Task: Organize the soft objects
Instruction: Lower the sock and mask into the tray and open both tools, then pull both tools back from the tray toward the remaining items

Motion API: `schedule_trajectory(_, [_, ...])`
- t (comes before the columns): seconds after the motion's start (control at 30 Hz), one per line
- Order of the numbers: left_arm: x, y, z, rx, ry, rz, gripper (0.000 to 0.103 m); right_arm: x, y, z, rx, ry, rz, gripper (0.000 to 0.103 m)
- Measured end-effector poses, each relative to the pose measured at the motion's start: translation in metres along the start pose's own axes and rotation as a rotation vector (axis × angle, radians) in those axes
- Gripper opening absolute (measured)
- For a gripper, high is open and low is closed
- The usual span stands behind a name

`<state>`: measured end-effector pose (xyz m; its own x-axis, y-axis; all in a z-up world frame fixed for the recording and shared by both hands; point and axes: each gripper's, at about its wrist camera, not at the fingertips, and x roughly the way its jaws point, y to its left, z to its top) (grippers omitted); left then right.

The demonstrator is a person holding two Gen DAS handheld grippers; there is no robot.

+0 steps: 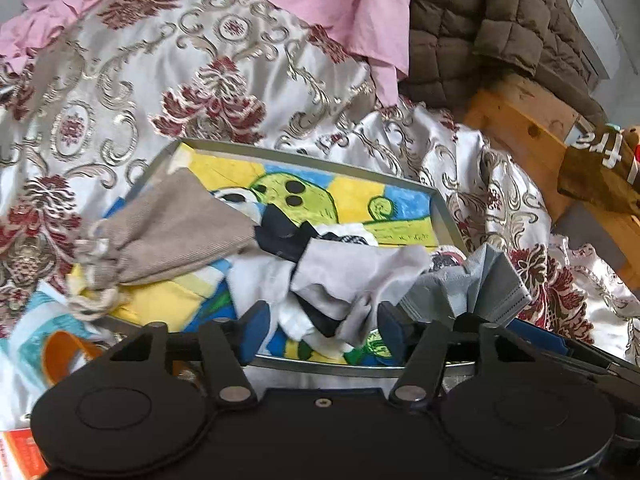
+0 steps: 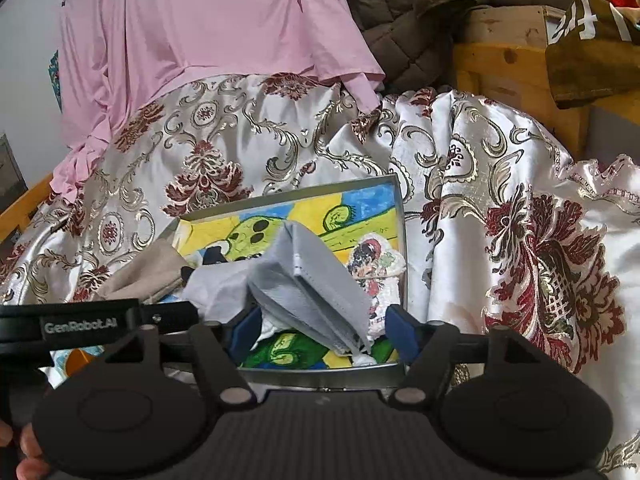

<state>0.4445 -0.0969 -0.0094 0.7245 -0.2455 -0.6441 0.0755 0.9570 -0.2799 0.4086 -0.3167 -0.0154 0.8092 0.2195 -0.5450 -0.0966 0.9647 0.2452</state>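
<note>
Left gripper (image 1: 324, 330) fingers spread apart, nothing clamped; white-and-black socks (image 1: 320, 280) lie loose between and just ahead of them. Right gripper (image 2: 324, 332) fingers also wide, gripping nothing; folded grey cloth (image 2: 316, 284) sits between them, not pinched. Everything lies in the metal tray (image 2: 320, 374) with a cartoon lining. Beige sock (image 1: 176, 228) ahead-left of left fingers. Tray rests on patterned satin bedspread (image 2: 520, 240).

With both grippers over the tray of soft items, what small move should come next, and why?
Probably draw both grippers back from the tray. The right gripper stands open around the folded grey cloth, and the left gripper stands open around the white-and-black fabric. Both pieces lie loose in the tray, seemingly released.
</note>
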Motion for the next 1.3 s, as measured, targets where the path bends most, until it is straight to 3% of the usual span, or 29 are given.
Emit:
schedule_trajectory(0.27, [-0.043, 0.011, -0.005, -0.009, -0.045, 0.027, 0.075, -0.039, 0.019, 0.004, -0.029, -0.078, 0.023, 0.088])
schedule_trajectory(0.7, [-0.161, 0.029, -0.045, -0.05, -0.202, 0.052, 0.096, -0.152, 0.057, -0.013, -0.053, -0.277, 0.098, 0.103])
schedule_trajectory(1.07, [-0.245, 0.037, -0.087, -0.048, -0.327, 0.047, 0.102, -0.206, 0.092, -0.055, -0.116, -0.298, 0.122, 0.103])
schedule_trajectory(1.3, [-0.275, 0.048, -0.124, -0.001, -0.363, 0.118, 0.102, -0.226, 0.105, -0.082, -0.129, -0.278, 0.132, 0.103])
